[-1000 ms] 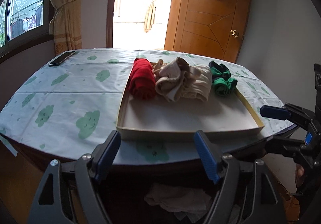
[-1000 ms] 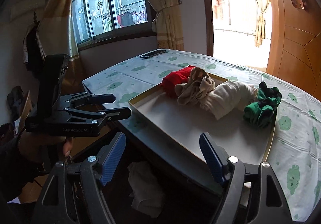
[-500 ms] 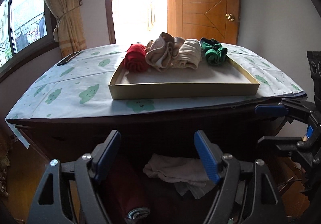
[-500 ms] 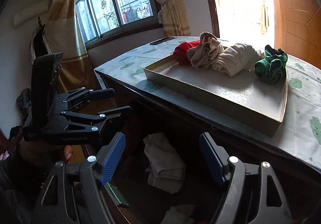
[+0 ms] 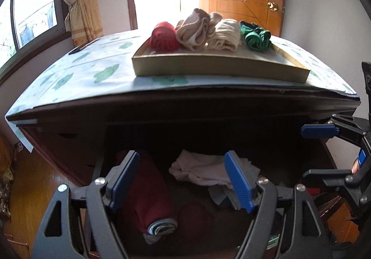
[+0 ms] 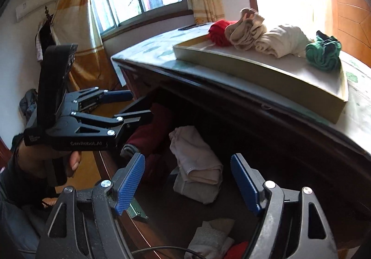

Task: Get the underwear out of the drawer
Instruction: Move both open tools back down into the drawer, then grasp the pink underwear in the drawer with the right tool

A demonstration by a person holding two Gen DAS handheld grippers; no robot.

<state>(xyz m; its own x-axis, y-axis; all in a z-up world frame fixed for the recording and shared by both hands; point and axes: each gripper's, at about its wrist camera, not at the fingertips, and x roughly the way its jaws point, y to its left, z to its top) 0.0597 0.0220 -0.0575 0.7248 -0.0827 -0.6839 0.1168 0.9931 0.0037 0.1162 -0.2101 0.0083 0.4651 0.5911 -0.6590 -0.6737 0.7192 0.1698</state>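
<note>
An open dark wooden drawer [image 5: 99, 166] under the tabletop holds a dark red rolled garment [image 5: 148, 198], a pale pink folded underwear [image 5: 199, 170] and grey pieces. In the right wrist view the pink underwear [image 6: 194, 157] lies on a grey one [image 6: 197, 189]. My left gripper [image 5: 183, 180] is open and empty, just above the drawer between the red roll and the pink piece; it also shows in the right wrist view [image 6: 129, 105]. My right gripper [image 6: 187, 182] is open and empty, over the pink underwear; it shows in the left wrist view [image 5: 320, 131].
On the cloud-print tablecloth [image 5: 88, 75] stands a shallow gold tray [image 5: 208, 68] holding red [image 5: 163, 37], beige [image 5: 197, 30], cream [image 5: 226, 36] and green [image 5: 255, 37] rolled garments. A phone [image 5: 80, 49] lies at the far left. The table edge overhangs the drawer.
Both grippers have dropped from tabletop height to drawer height and moved closer to the drawer contents. Both stay open and empty.
</note>
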